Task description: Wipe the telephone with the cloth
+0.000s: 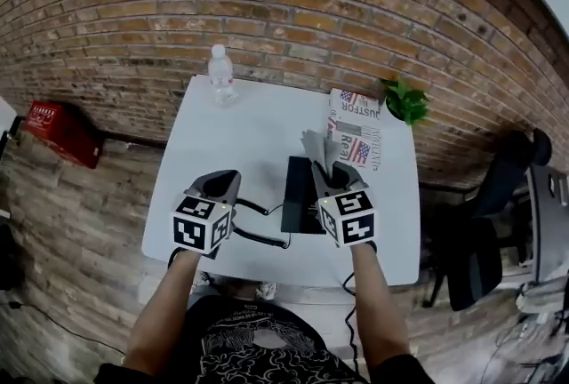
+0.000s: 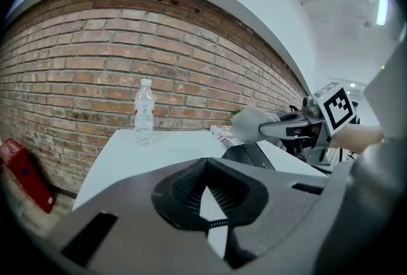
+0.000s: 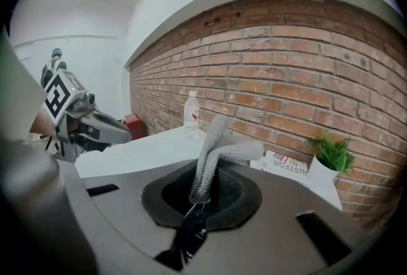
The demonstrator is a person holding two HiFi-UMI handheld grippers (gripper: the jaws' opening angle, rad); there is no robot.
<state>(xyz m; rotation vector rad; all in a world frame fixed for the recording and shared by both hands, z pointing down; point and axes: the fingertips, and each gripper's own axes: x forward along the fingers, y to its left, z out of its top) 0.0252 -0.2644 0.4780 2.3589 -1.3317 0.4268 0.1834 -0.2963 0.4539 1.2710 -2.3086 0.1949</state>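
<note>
The telephone is a black desk set on the white table, near the person's edge. Its long axis runs straight away from the person.

The right gripper hangs directly over the telephone's right edge, jaws clamped on a grey knitted cloth. In the right gripper view the cloth stands up out of the closed jaws and folds over at the top. It points toward the far end of the telephone and does not seem to touch it yet.

The left gripper is to the left of the telephone, clear of it. Its own view shows the jaw tips drawn together with nothing between them. Only bare table and a bit of coiled cord show through the gap behind the tips. The cord runs from the telephone's left side toward a dark bar that is probably the handset, lying on the near side of the telephone, though the angle makes that uncertain.

The cloth hand is the nearer one. Judging from this, it needs to tip the cloth down onto the casing just below and to its left, then stroke along the long axis.

Beyond the telephone's far end lie a newspaper, a potted plant and, further left, a water bottle.
</note>
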